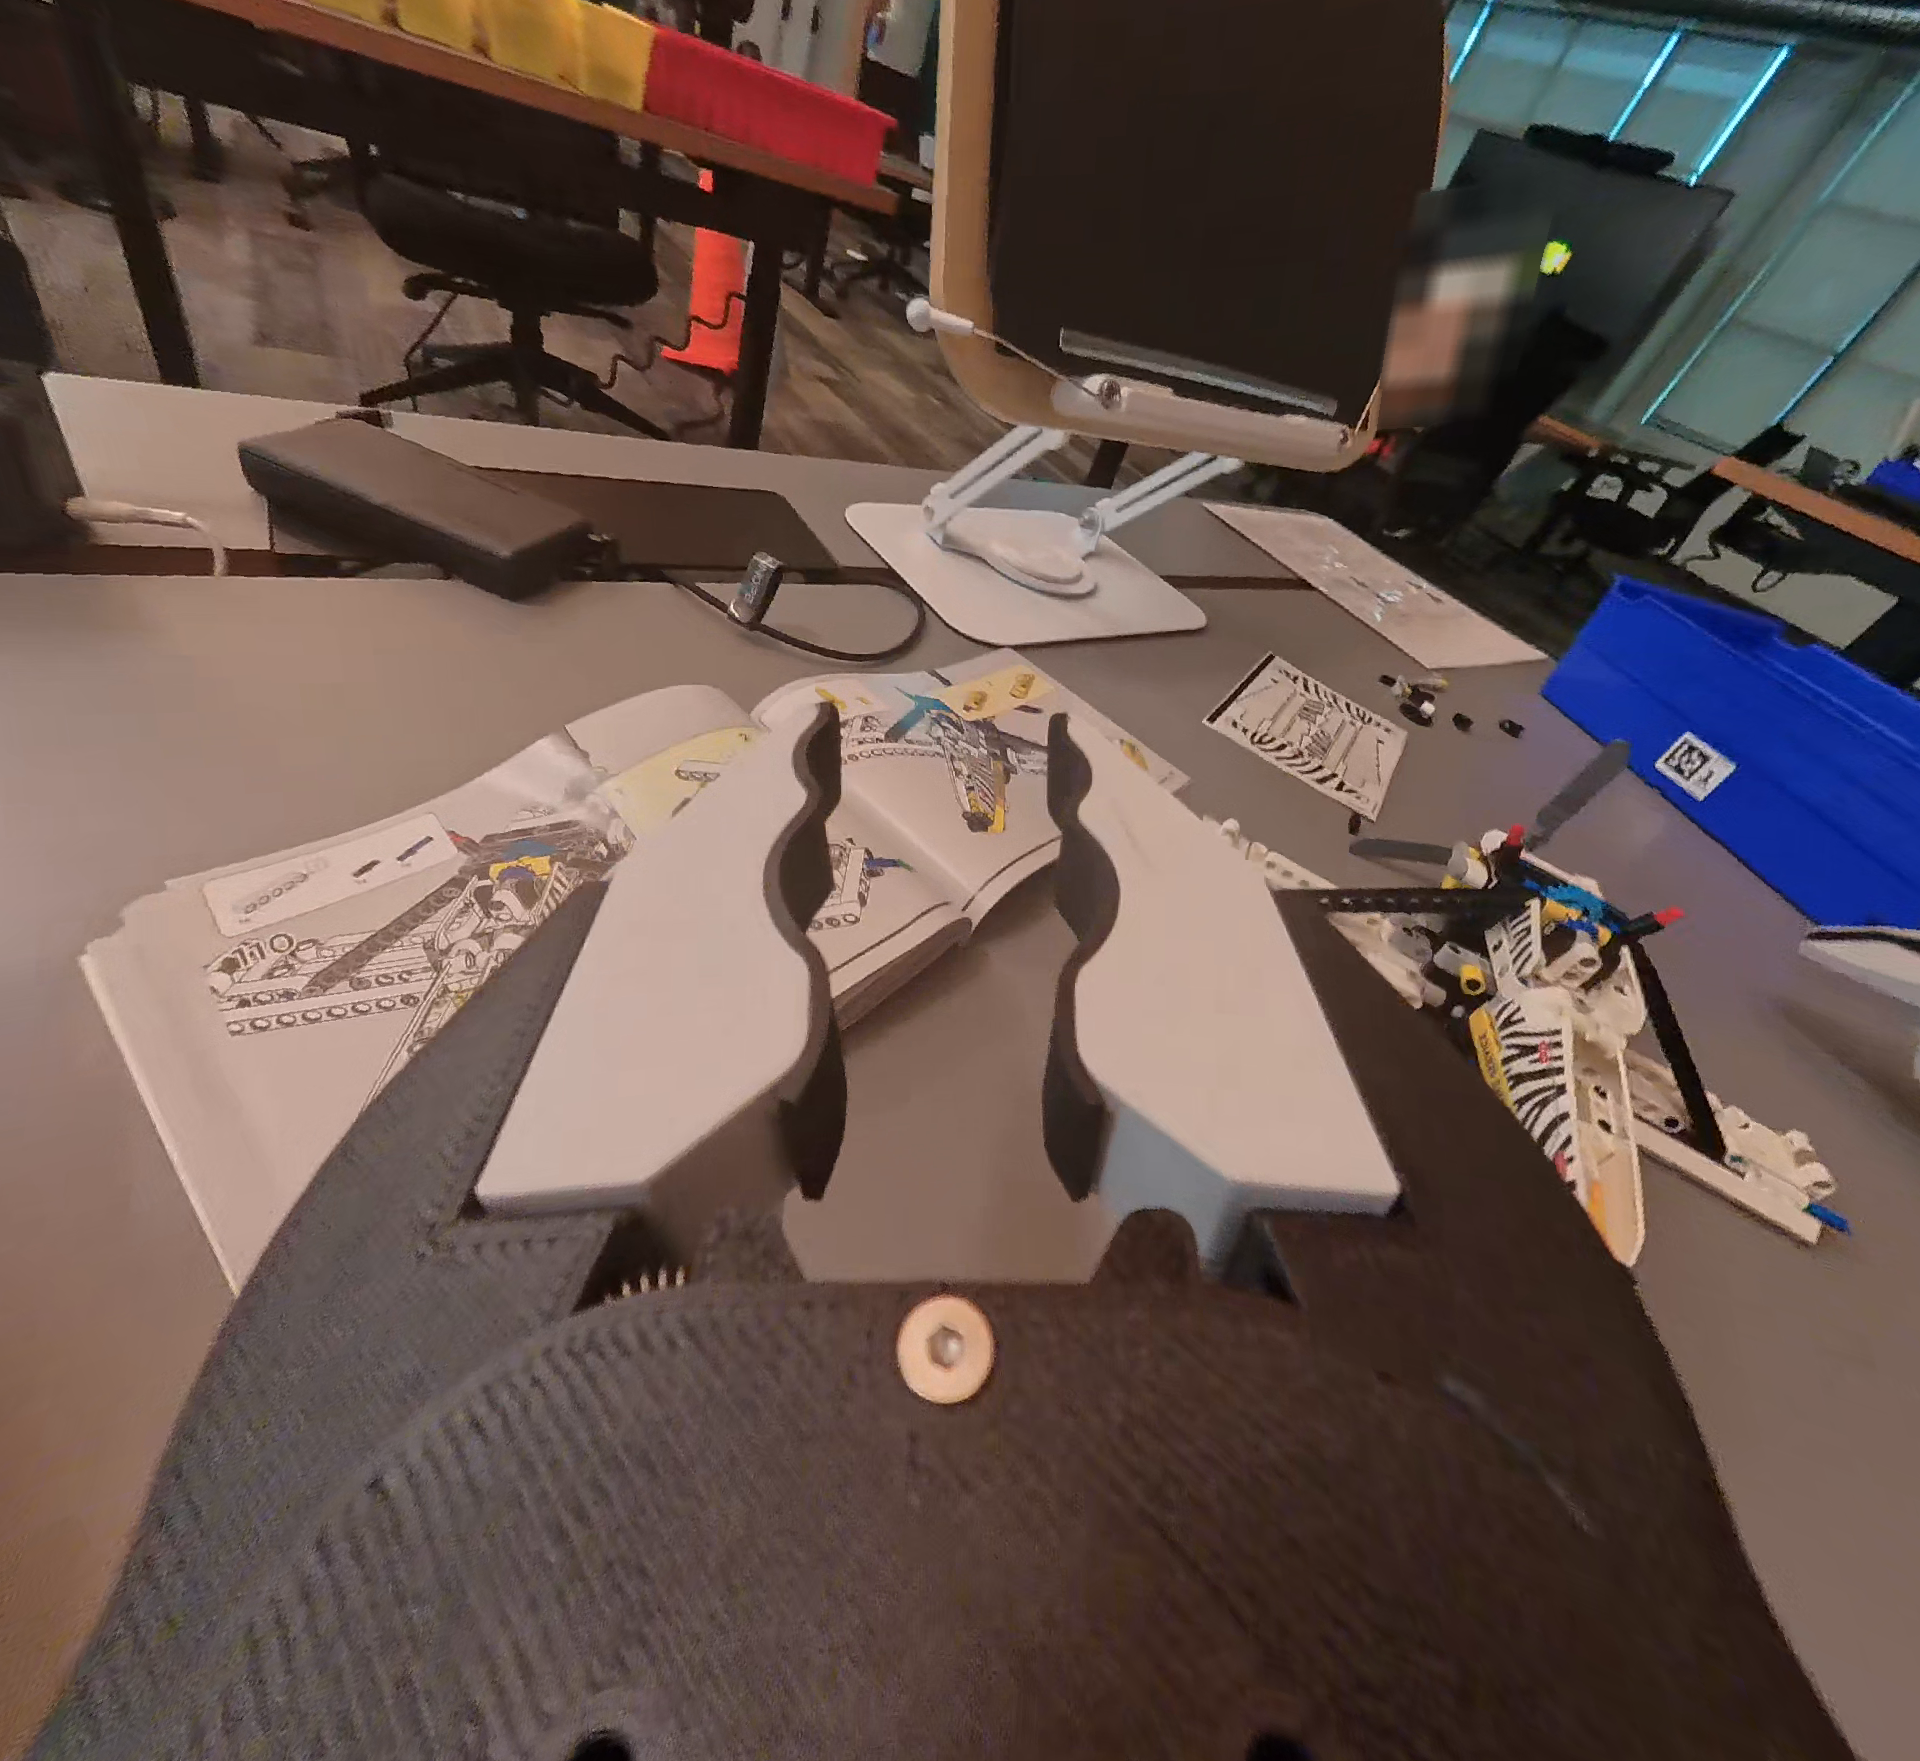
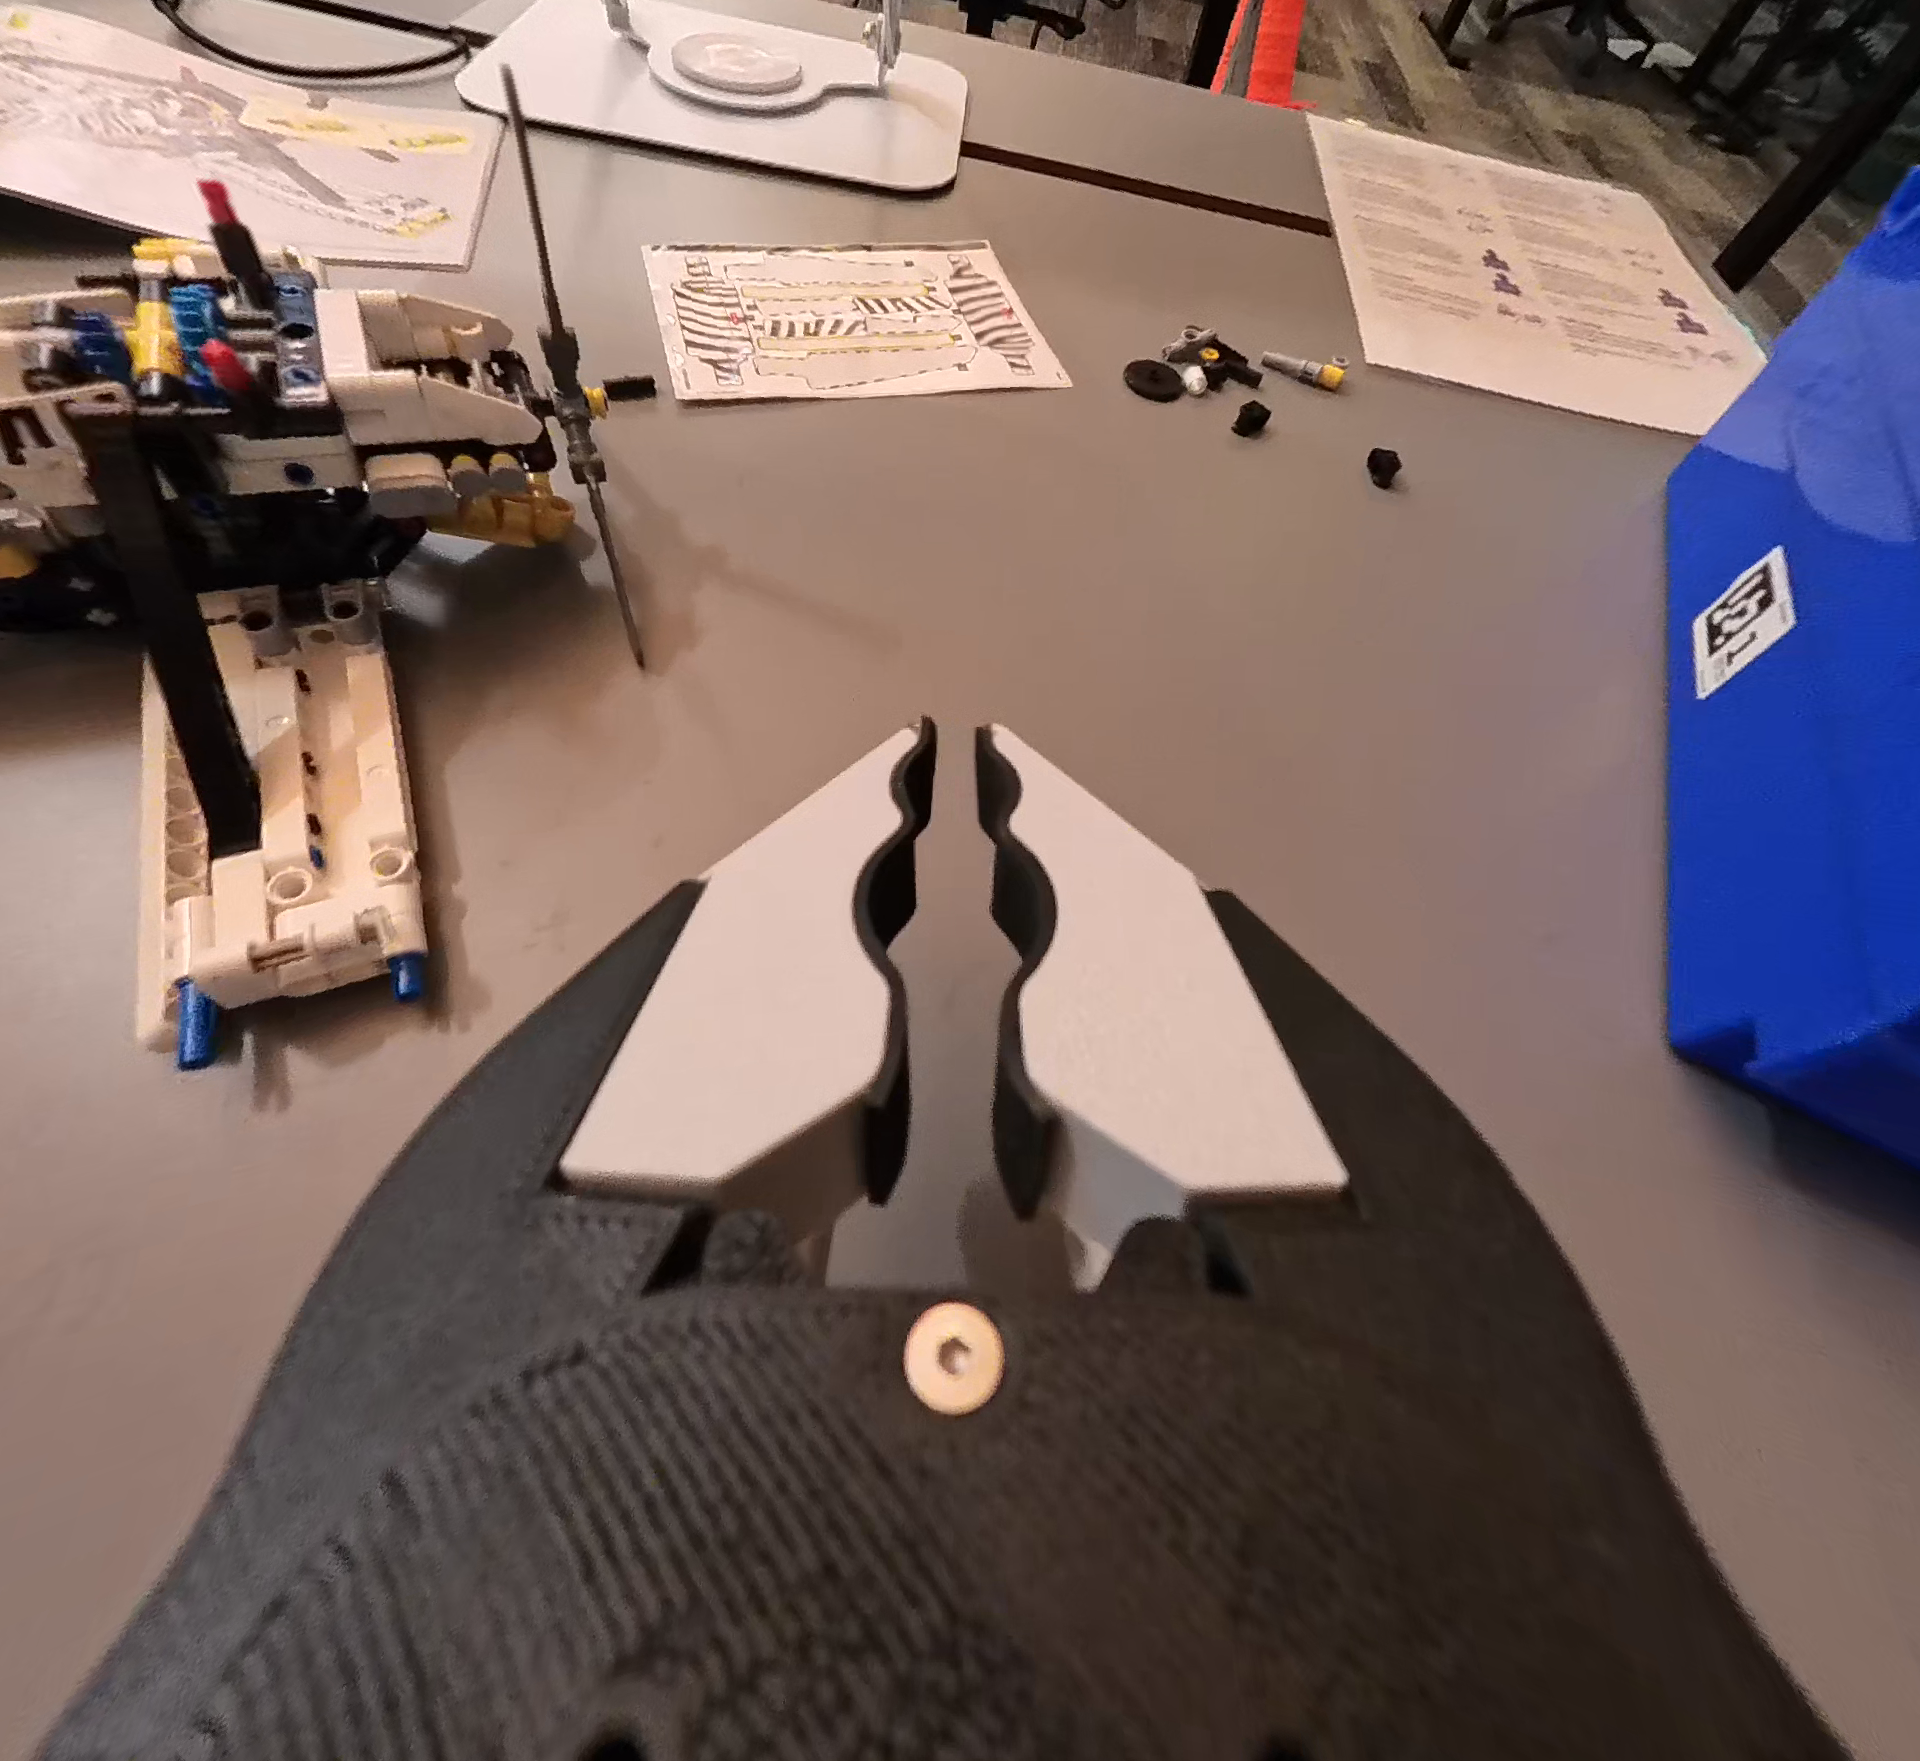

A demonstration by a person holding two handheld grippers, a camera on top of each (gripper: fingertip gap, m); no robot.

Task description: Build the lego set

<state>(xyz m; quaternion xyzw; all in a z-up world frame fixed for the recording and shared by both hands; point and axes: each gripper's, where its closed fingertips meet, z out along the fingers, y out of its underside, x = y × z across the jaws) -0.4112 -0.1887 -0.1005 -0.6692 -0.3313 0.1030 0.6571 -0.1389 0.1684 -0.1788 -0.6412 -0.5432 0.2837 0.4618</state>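
The part-built Lego plane (image 1: 1538,1005), white with zebra stripes and yellow and blue parts, lies on the grey table (image 1: 312,651) to the right of my left gripper (image 1: 940,735). That gripper is open and empty, above the open instruction booklet (image 1: 436,922). In the right wrist view the plane (image 2: 260,423) is at the left, with a thin black propeller (image 2: 571,381) and a white wing (image 2: 291,828). My right gripper (image 2: 953,732) is empty over bare table, its jaws a narrow gap apart. Small loose pieces (image 2: 1236,371) lie ahead of it, also seen in the left wrist view (image 1: 1434,698).
A zebra sticker sheet (image 2: 852,319) lies ahead of the right gripper, a printed sheet (image 2: 1527,267) beyond it. A blue bin (image 2: 1797,776) stands at the right. A tablet (image 1: 1195,153) on a white stand (image 1: 1029,579) and a black power brick (image 1: 405,506) sit at the back. The tips of one gripper are about 45 cm away from the tips of the other. It is some 12 cm from my right tips to the white wing (image 2: 291,828). It turns up in the left wrist view (image 1: 1711,1126) as well. To reach the plane (image 2: 260,423) in a straight line is about 15 cm for my right fingers, about 30 cm for my left.
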